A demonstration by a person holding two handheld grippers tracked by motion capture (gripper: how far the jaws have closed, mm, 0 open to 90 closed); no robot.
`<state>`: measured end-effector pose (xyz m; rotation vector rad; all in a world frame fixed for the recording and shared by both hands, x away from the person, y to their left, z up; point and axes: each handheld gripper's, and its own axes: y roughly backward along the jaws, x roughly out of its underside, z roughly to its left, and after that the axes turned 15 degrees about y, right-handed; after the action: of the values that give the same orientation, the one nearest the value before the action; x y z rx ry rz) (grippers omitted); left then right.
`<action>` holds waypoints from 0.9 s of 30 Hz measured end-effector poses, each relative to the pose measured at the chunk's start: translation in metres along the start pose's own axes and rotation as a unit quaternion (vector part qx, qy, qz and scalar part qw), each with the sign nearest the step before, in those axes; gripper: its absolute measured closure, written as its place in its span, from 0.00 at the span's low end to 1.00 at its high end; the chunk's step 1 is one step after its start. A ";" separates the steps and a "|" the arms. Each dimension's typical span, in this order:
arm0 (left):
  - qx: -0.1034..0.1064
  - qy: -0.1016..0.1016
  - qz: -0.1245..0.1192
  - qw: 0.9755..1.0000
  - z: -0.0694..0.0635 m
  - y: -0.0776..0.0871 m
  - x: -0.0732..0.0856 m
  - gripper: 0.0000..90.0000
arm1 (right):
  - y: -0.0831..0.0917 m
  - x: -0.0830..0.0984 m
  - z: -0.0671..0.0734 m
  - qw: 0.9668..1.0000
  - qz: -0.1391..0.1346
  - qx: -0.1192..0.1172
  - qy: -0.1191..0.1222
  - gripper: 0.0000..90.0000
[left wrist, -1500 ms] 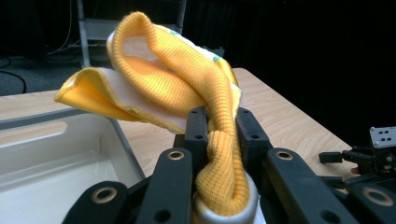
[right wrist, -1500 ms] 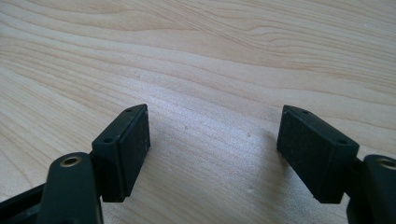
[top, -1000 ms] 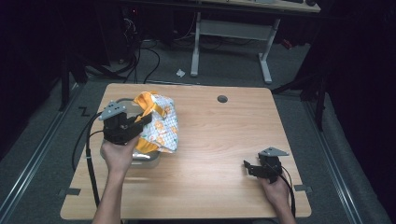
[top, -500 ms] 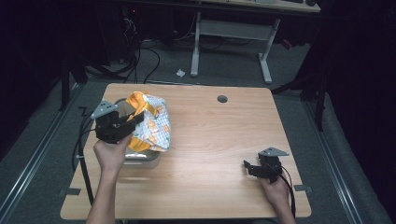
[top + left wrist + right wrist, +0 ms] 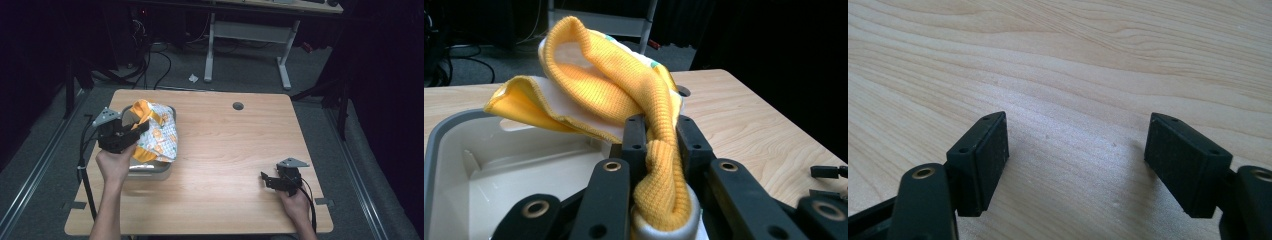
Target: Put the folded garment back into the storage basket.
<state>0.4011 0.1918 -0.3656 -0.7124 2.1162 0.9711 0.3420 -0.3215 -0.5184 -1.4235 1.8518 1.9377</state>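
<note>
Your left gripper [image 5: 134,131] is clamped on the yellow ribbed cuff of a small patterned garment [image 5: 157,135], the knit bunched between the pads [image 5: 634,137]; the cloth hangs over the far right part of a grey plastic bin [image 5: 454,150] at the table's [image 5: 225,150] left side, partly draped on its rim; your right gripper [image 5: 267,180] rests low near the table's right front corner, jaws spread wide over bare wood, well apart from the garment.

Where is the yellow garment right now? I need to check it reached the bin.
In the high view the yellow garment hangs at the table's left, clamped in the left gripper and draped over the grey bin.
</note>
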 end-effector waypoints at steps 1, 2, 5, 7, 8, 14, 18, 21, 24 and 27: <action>-0.001 0.003 0.000 1.000 0.003 -0.001 0.000 0.87 | 0.000 0.000 0.000 1.000 0.000 0.000 0.000 0.29; -0.001 0.003 0.000 1.000 0.003 -0.001 0.000 0.87 | 0.000 0.000 0.000 1.000 0.000 0.000 0.000 0.29; -0.003 0.005 0.005 1.000 0.007 -0.004 0.001 0.87 | 0.000 0.000 0.000 1.000 0.000 0.000 0.000 0.29; -0.004 0.008 0.008 1.000 0.009 -0.006 0.001 0.87 | 0.000 0.000 0.000 1.000 0.000 0.000 0.000 0.29; -0.004 0.008 0.008 1.000 0.009 -0.006 0.001 0.87 | 0.000 0.000 0.000 1.000 0.000 0.000 0.000 0.29; -0.014 0.010 0.018 1.000 0.016 -0.013 0.004 0.87 | 0.000 0.000 0.000 1.000 0.001 0.000 0.000 0.29; -0.018 0.014 0.025 0.999 0.021 -0.016 0.004 0.87 | 0.000 0.000 0.000 1.000 0.001 0.000 0.000 0.29; -0.020 0.019 0.031 0.999 0.026 -0.019 0.006 0.87 | 0.000 0.000 0.000 1.000 0.001 0.000 0.000 0.29; -0.024 0.017 0.040 0.999 0.029 -0.024 0.007 0.87 | 0.000 0.000 0.000 1.000 0.001 0.000 0.000 0.29; -0.030 0.015 0.046 0.998 0.032 -0.028 0.009 0.87 | 0.000 0.000 0.000 1.000 0.001 0.000 0.000 0.29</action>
<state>0.4273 0.2001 -0.3995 -0.6683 2.1693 1.0834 0.3422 -0.3215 -0.5183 -1.4227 1.8541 1.9385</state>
